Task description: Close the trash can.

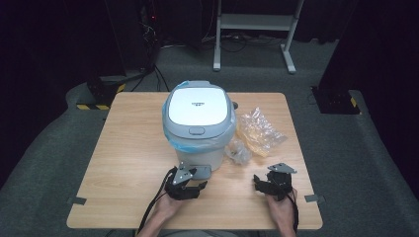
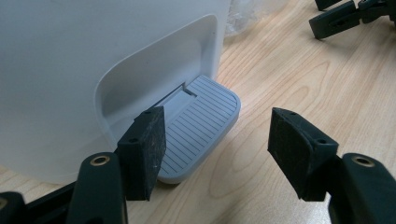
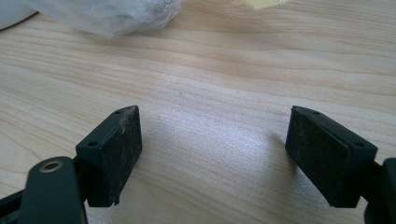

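You are lining up on the bin's [image 1: 198, 123] pedal [image 2: 201, 130], which juts out at the bin's base on the near side of the surface [image 1: 128, 163]. Your left claw [image 2: 217, 149] sits low in front of it, jaws apart and gripping nothing, one pad right over the pedal's near corner, the other over bare wood; whether that pad touches the pedal is hard to tell. The likely next move is to press down on the ribbed pedal to lift the lid [image 1: 197, 104], so keep the pad square on it. Your right claw [image 3: 212, 154] hovers over bare wood with jaws wide and empty, the crumpled wrappers [image 1: 257, 131] just beyond.
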Tool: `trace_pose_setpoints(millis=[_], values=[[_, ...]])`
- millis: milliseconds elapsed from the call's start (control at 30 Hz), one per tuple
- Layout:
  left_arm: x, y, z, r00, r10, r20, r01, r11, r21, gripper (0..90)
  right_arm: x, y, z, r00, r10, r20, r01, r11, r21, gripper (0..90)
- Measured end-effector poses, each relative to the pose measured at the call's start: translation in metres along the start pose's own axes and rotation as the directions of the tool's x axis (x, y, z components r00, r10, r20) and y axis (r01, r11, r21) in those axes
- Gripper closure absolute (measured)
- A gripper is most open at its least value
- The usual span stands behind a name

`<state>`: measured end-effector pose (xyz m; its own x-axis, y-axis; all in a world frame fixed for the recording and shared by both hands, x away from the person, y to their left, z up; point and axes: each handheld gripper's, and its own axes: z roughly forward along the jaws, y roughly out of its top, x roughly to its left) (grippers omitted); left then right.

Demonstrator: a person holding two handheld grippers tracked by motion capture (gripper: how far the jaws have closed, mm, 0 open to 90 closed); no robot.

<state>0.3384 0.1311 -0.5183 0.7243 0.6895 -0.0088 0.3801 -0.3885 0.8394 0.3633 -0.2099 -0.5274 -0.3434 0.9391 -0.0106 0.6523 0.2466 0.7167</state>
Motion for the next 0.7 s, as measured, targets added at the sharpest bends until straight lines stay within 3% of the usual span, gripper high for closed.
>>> trace_pose_setpoints(millis=[700], values=[[0.0007,-0.0021,0.0005,0.9999,0.015,0.001,-0.015,0.9999,-0.001,37.7,0.0000,0.0000,0.0000,1.0000,-0.001,0.000,0.001,1.000,-0.001,18.5]])
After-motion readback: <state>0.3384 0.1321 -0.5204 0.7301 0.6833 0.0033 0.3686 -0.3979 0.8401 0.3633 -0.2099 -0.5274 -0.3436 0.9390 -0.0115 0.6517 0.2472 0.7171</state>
